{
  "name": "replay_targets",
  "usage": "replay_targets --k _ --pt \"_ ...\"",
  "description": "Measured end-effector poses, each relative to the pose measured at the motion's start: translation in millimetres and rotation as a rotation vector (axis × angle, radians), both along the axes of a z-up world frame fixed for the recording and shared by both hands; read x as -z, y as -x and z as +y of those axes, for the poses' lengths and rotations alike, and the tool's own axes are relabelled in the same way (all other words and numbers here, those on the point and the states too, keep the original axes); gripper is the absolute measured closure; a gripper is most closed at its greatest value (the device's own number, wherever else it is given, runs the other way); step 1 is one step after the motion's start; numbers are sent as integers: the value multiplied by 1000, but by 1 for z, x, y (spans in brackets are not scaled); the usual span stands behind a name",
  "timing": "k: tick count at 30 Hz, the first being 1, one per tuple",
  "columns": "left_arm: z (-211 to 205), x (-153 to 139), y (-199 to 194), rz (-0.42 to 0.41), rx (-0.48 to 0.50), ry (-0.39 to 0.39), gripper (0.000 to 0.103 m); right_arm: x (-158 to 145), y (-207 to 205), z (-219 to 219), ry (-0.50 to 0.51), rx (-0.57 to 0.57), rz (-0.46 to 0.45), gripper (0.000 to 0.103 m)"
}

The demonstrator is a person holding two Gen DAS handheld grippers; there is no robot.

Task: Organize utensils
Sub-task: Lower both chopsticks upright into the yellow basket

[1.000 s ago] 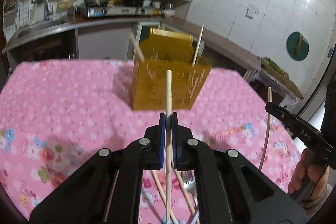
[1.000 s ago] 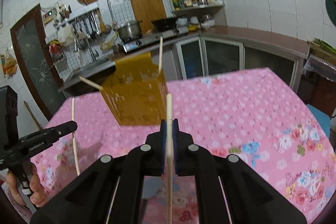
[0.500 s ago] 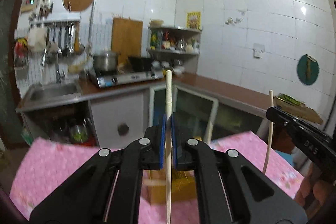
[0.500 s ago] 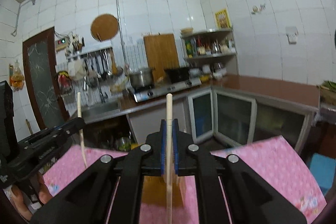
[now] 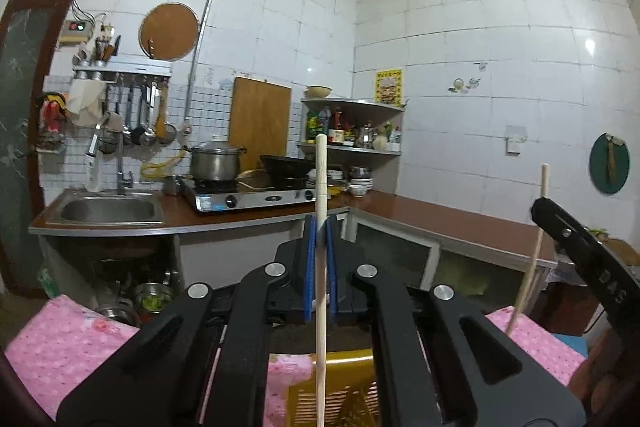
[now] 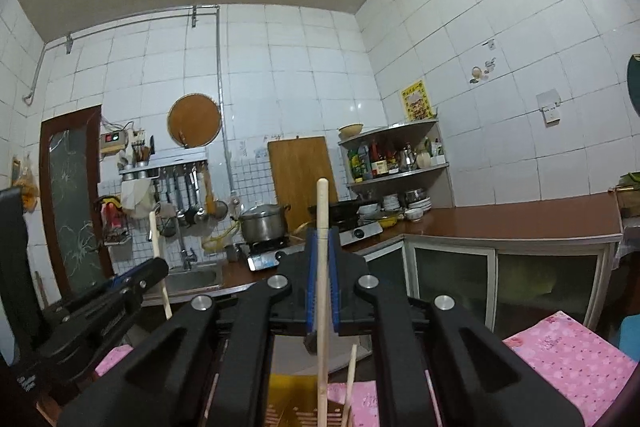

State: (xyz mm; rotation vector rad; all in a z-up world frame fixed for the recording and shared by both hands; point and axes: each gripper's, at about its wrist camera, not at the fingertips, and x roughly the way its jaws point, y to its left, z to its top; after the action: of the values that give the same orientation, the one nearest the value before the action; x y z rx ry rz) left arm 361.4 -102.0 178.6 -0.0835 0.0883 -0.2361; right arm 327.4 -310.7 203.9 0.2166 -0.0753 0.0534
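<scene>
Both grippers are up high, cameras looking across the kitchen. The left gripper [image 5: 320, 227] has its blue pads [image 5: 307, 259] pinched tight on a wooden chopstick [image 5: 321, 267], which stands upright between them, its tip poking above the fingers and its lower end running down out of frame. Directly below it, at the bottom edge of the left view, sits the yellow holder [image 5: 320, 383], slotted, resting on the pink cloth [image 5: 64, 347]. Off to the right in that same view, the right gripper [image 5: 540, 205] shows as a dark arm with its own stick [image 5: 532, 251] slanting slightly. From the right wrist, it's the same picture: the right gripper [image 6: 322, 239] has its jaws clamped narrow on a chopstick [image 6: 323, 287], upright, tip well above the pads [image 6: 335, 291]. Below it lies the yellow holder [image 6: 292, 395], with a second stick [image 6: 349, 383] leaning up out of it just right of the held one; whether the held stick's lower end is inside the holder, I cannot tell. At left in this view the left gripper [image 6: 160, 265] holds its stick [image 6: 159, 263] upright. Behind everything: the counter [image 5: 440, 223], a steel pot [image 5: 215, 161] on the stove [image 5: 256, 195], a sink [image 5: 108, 209], and a cutting board [image 5: 260, 123] against the tiles.
</scene>
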Motion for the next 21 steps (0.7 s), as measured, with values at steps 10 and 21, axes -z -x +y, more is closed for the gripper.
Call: replay_targets --k 10,21 --pt "-4 26 -17 17 -11 -9 99 23 -17 19 54 25 -58 97" --pt "-12 56 -22 96 27 -107 99 63 -39 25 122 -25 120 97"
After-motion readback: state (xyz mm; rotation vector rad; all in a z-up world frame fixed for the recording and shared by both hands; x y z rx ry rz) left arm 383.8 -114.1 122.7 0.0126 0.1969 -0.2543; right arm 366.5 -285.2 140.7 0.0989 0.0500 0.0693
